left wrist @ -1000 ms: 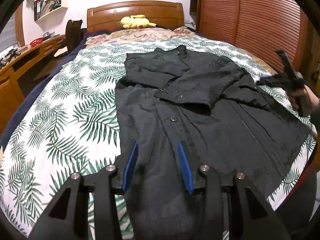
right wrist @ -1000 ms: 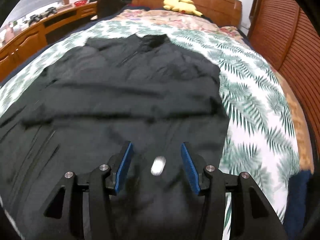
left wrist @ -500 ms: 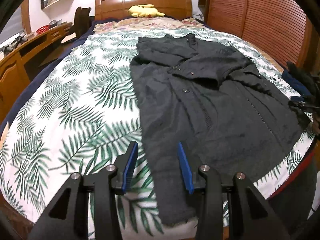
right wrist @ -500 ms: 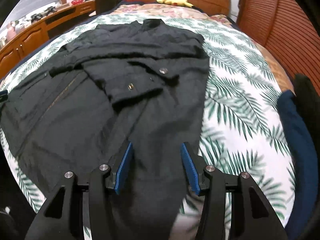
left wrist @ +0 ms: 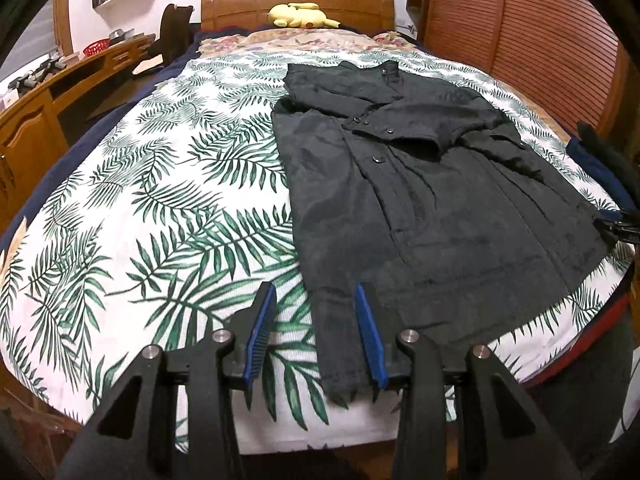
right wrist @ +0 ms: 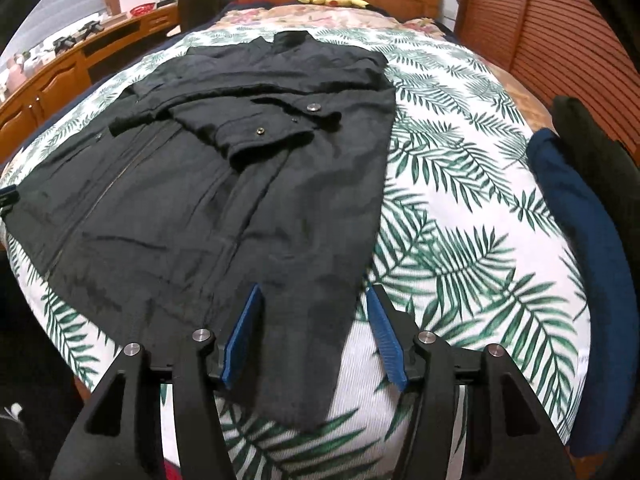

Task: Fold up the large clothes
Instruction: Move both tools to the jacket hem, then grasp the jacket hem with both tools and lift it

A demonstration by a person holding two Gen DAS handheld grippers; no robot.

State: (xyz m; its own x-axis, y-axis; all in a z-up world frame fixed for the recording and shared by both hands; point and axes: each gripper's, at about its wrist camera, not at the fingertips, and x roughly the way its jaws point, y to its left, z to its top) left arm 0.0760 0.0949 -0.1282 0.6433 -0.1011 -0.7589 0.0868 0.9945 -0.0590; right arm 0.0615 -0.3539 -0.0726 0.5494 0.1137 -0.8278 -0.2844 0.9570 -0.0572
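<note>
Hovering over the near hem of the black coat, one gripper at each bottom corner. Left gripper: jaws parted, nothing pinched, blue pads straddling the coat's left hem corner, with the palm-leaf bedspread showing under the left pad. Right gripper: jaws just opened wider, nothing clamped, poised above the coat's right hem corner, cloth visible between the pads but not pressed.

Beyond the hem: coat spread flat, collar toward the headboard, both sleeves already folded in across the chest, snaps and placket on top. Beside the coat's right edge, well apart from it, a dark blue garment piled at the edge of the bed. Past the collar, against the headboard, a yellow plush toy.

Judging from the layout: sleeves done, lengthwise fold not yet begun; currently lining up on the hem. Next move likely calls for lowering both grippers onto the two hem corners, closing on the fabric together, then lifting and carrying the hem evenly toward the collar, keeping both corners level to avoid a skewed fold.
</note>
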